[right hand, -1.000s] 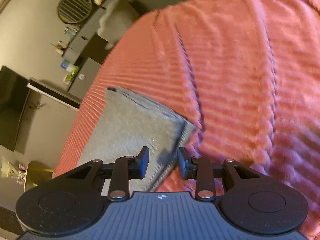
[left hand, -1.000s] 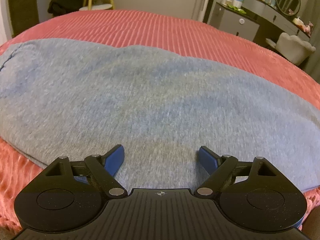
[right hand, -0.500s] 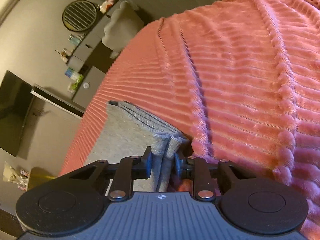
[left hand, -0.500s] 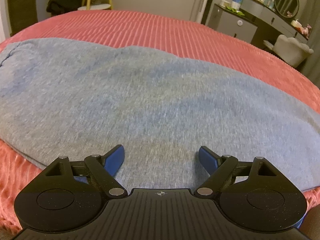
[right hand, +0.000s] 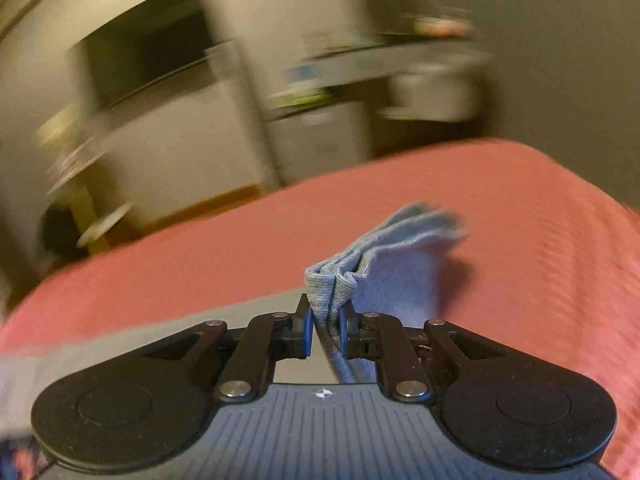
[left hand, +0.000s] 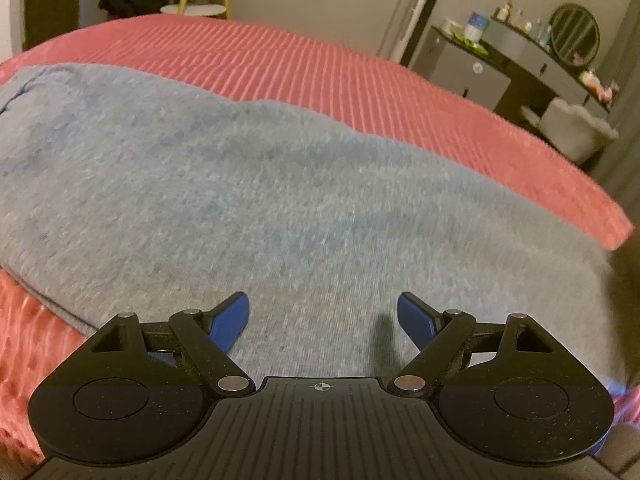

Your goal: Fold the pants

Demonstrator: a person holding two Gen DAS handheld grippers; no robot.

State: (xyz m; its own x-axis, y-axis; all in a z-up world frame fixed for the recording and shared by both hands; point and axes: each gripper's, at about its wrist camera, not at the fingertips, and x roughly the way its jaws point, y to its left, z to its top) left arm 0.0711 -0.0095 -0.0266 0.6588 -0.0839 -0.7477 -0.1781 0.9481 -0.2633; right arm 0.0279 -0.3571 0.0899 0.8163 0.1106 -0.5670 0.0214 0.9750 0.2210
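Grey pants (left hand: 280,208) flat, hem end (right hand: 404,236) lifted

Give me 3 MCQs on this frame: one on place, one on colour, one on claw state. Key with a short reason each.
1. Where do the pants lie?
A. on a bed with a ribbed cover
B. on a wooden floor
C. on a chair

2. What colour is the bed cover?
A. white
B. coral pink
C. dark green

3. How is the right claw?
A. wide open above the cloth
B. shut on nothing
C. shut on a bunched end of the pants

Key:
1 A: in the left wrist view the grey cloth is spread across the ribbed cover.
2 B: the cover reads coral pink in both views.
3 C: in the right wrist view folded grey cloth sticks up between the nearly closed fingers; the left claw stands open over the pants.
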